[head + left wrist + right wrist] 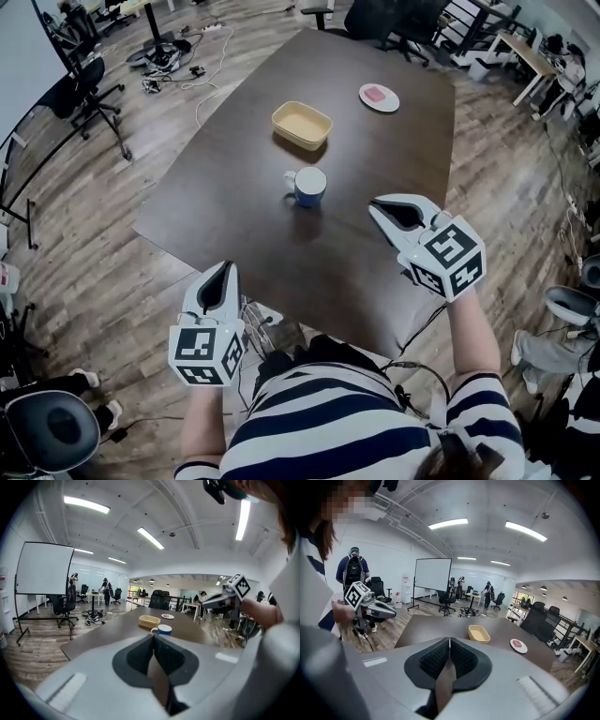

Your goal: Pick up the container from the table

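The container [302, 125] is a shallow yellow rectangular tub lying on the dark table [234, 202], toward the far side. It also shows in the left gripper view as the container [149, 620] and in the right gripper view as the container [479, 633]. My left gripper [228, 267] hangs off the table's near-left edge, jaws shut with nothing in them [153, 635]. My right gripper [373, 203] is over the table's near right part, to the right of a mug, also shut and empty [449, 639]. Both are well short of the container.
A blue mug [307, 186] stands between the grippers and the container. A white plate [379, 97] with a pink item lies at the far right. Office chairs [89, 89], cables [169, 56] and a whiteboard [433, 576] surround the table on the wooden floor.
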`<state>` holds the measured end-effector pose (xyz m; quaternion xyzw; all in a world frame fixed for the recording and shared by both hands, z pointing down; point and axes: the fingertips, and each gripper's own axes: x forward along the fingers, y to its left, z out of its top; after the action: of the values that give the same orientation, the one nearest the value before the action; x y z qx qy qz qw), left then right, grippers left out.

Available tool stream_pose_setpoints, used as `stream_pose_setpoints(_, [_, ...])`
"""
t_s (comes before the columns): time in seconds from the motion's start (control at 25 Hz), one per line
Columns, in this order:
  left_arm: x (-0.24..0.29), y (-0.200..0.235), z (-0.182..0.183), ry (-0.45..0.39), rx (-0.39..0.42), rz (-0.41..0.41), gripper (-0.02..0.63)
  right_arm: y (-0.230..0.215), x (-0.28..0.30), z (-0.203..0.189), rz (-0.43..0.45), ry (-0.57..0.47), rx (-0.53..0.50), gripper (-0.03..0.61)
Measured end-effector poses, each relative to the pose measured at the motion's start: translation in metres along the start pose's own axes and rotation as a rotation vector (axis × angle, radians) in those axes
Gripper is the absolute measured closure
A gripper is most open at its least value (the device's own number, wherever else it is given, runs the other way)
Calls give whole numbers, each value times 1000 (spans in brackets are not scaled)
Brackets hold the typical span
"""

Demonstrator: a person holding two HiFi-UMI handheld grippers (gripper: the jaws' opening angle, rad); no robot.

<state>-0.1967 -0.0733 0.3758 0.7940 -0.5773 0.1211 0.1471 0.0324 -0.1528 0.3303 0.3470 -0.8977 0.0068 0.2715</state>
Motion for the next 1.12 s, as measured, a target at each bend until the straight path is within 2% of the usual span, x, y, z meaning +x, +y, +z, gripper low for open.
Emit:
stream_pose_setpoints(0.32, [39, 11, 30, 12, 10, -1, 614, -54, 14, 31, 34, 35, -74, 561])
stream_pose_setpoints(0.56, [66, 18, 54, 9, 22, -10, 614, -76, 40, 49, 72, 1, -73, 551])
stream_pose_setpoints(0.68, [80, 19, 60, 15, 32, -10, 614, -86, 59, 49, 87, -16, -70, 509])
stream_pose_setpoints(0.8, [94, 18, 63, 25, 38, -8, 614, -97, 77, 47, 89, -36, -71, 505])
stream_pose_setpoints(0.96, [113, 21, 60, 40, 37, -5, 614, -117, 109, 43, 86, -69, -42, 491])
stream_pose_setpoints(1.12, [131, 30, 56, 51, 22, 11, 614, -130, 147, 39, 121, -104, 48, 488])
